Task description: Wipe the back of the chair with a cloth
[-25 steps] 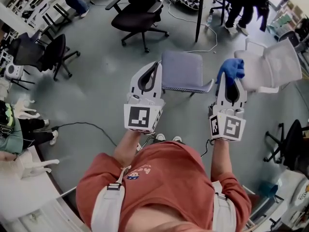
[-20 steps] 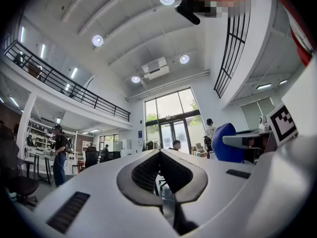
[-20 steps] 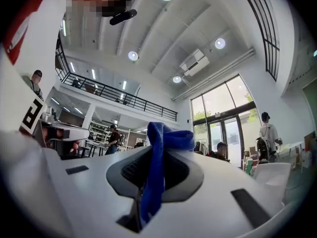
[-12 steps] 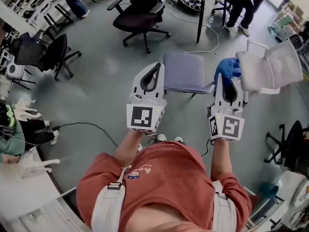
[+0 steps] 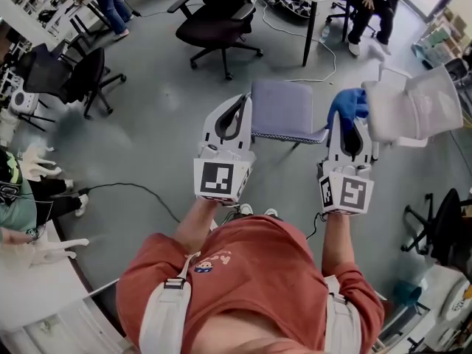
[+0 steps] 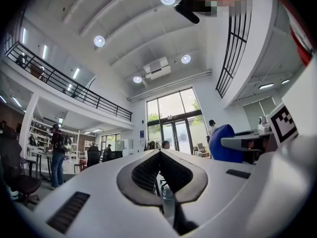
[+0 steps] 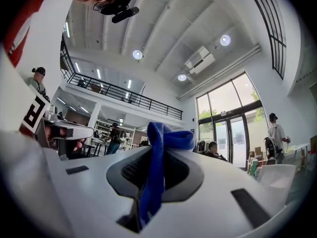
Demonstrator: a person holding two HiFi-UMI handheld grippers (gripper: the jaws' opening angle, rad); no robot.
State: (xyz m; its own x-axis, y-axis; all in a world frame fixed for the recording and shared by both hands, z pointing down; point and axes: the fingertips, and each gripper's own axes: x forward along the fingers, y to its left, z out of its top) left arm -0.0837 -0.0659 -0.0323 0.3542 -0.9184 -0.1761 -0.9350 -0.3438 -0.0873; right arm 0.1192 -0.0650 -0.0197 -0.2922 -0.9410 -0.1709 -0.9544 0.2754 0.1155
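Two grippers sit out in front of your red shirt (image 5: 251, 271), each with its marker cube towards you. Your left gripper (image 5: 240, 98) is closed. Its own view settles this, with the left gripper (image 6: 159, 152) showing both jaws meeting at the tips and nothing between them. Your right gripper (image 5: 345, 120) is clamped on the blue cloth (image 5: 351, 103). From above you see only a bunched lump of cloth at the tips. The right gripper view adds that the cloth (image 7: 157, 167) runs as a strip down between the jaws of the right gripper (image 7: 154, 150), with a loop standing above them. The left gripper view also catches that cloth (image 6: 221, 143) from the side.

Only the head view shows the floor and the seating. A grey padded chair (image 5: 284, 110) stands straight ahead of you, between the two grippers in the picture and lower than both. The cloth is held up in the air near the grey padded chair, and I cannot tell whether it touches. Just to the right, a white chair (image 5: 409, 109) stands with its edge beside the cloth.

Further off are a black office chair (image 5: 217, 17) and a table leg (image 5: 306, 21). The gripper views look level across the hall to glass doors (image 6: 173, 128) and a balcony railing (image 7: 124, 94).
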